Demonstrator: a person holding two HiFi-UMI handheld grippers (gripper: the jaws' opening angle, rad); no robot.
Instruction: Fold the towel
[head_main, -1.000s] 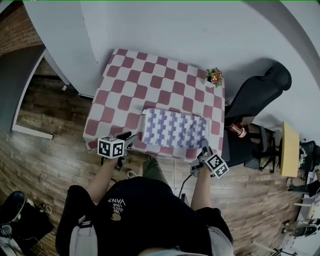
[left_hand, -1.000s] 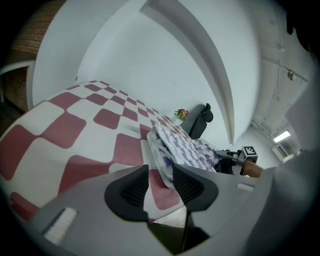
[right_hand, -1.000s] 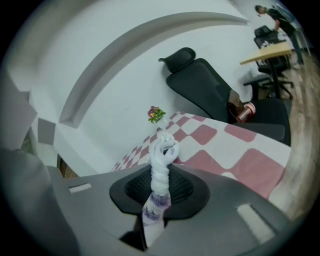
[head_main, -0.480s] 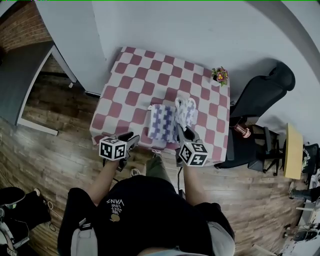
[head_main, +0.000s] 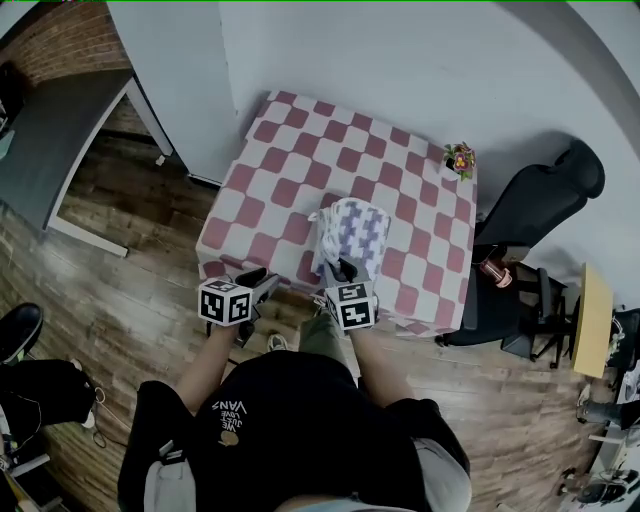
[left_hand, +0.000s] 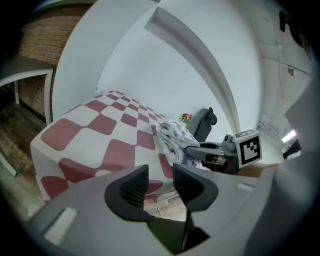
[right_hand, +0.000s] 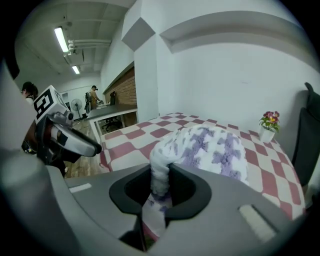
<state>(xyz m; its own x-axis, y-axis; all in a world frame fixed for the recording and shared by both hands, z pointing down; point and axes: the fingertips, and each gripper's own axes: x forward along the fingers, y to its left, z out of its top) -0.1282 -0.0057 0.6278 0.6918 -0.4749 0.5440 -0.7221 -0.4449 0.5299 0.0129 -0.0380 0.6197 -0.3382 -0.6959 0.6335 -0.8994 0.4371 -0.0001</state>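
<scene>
The white towel with purple marks (head_main: 351, 231) lies bunched and doubled over on the red-and-white checked table (head_main: 290, 160), near its front edge. My right gripper (head_main: 343, 270) is at the towel's near side, shut on a corner. In the right gripper view, that pinched towel (right_hand: 210, 147) rises from between the jaws of the right gripper (right_hand: 160, 186) and arches forward. My left gripper (head_main: 262, 285) hangs off the table's front edge, left of the towel. Its jaws are open with nothing between them, as the left gripper view shows (left_hand: 161, 181); there the towel (left_hand: 172, 134) lies ahead to the right.
A small flower pot (head_main: 460, 158) stands at the table's far right corner. A black chair (head_main: 540, 200) is beside the table on the right, with a yellow stand (head_main: 592, 320) further right. A grey desk (head_main: 50, 130) is at the left, on wooden floor.
My right gripper has swung left across the table with the towel's right end, doubling the flat towel over into a bunch. The left gripper has edged slightly toward it.
</scene>
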